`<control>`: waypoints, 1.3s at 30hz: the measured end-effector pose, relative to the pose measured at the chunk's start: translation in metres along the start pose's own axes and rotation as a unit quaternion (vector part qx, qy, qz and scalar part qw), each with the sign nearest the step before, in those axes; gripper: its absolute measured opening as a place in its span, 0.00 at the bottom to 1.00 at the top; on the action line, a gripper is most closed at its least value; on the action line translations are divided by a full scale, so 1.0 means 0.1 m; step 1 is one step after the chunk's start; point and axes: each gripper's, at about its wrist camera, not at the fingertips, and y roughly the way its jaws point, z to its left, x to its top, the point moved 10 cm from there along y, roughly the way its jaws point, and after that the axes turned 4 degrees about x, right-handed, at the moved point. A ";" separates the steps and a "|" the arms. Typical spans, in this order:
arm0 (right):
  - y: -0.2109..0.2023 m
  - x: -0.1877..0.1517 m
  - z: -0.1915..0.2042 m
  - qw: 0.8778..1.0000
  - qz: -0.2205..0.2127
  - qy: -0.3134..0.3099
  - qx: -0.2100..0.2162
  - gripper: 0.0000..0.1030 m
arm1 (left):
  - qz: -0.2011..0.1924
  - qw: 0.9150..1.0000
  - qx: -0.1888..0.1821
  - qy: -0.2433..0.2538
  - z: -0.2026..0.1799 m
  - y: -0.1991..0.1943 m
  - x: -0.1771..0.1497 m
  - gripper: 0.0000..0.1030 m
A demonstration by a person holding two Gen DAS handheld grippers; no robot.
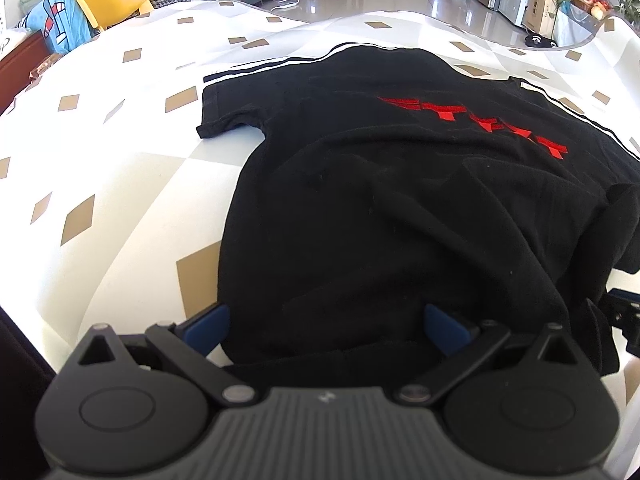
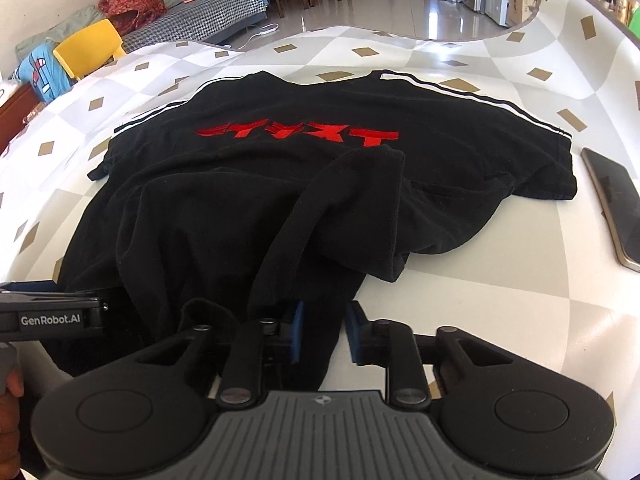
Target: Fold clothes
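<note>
A black T-shirt [image 1: 400,200] with red lettering [image 1: 480,120] and white-striped shoulders lies spread on the white, tan-diamond table cover [image 1: 120,160]. My left gripper [image 1: 328,328] is open wide at the near hem. Its blue pads [image 1: 210,326] stand on either side of the cloth, which drapes between them. In the right wrist view the same shirt [image 2: 280,168] has its lower right part bunched into a raised ridge. That ridge runs down into my right gripper [image 2: 325,330], whose blue pads [image 2: 297,330] are shut on the fabric strip.
A dark phone [image 2: 614,208] lies on the table right of the shirt. The left gripper's body [image 2: 52,314] shows at the left edge, with a hand below it. Beyond the table are a yellow chair [image 2: 90,46], a sofa and a shiny floor.
</note>
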 end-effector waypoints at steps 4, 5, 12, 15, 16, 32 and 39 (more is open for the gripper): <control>-0.02 -0.02 -0.04 1.000 -0.003 0.005 -0.013 0.04 | 0.003 1.000 0.001 -0.003 0.02 0.01 -0.01 1.00; -0.04 -0.03 -0.08 1.000 -0.003 0.014 -0.017 0.03 | 0.004 1.000 0.000 -0.005 0.03 0.01 -0.01 1.00; -0.30 -0.03 -0.35 0.994 -0.039 0.083 -0.051 0.03 | 0.019 0.999 0.012 -0.024 0.16 0.02 -0.04 1.00; -0.41 -0.05 -0.44 0.991 -0.049 0.114 -0.054 0.03 | 0.023 0.999 0.021 -0.029 0.22 0.02 -0.06 1.00; -0.44 -0.07 -0.44 0.990 -0.048 0.120 -0.048 0.03 | 0.026 0.999 0.021 -0.031 0.23 0.02 -0.07 1.00; -0.73 -0.24 -0.20 0.992 -0.069 0.102 -0.030 0.16 | 0.005 0.999 0.032 -0.035 0.34 -0.18 -0.06 1.00; -0.63 -0.15 -0.07 0.994 -0.078 0.080 -0.019 0.35 | -0.018 0.999 0.001 -0.044 0.27 -0.26 0.03 1.00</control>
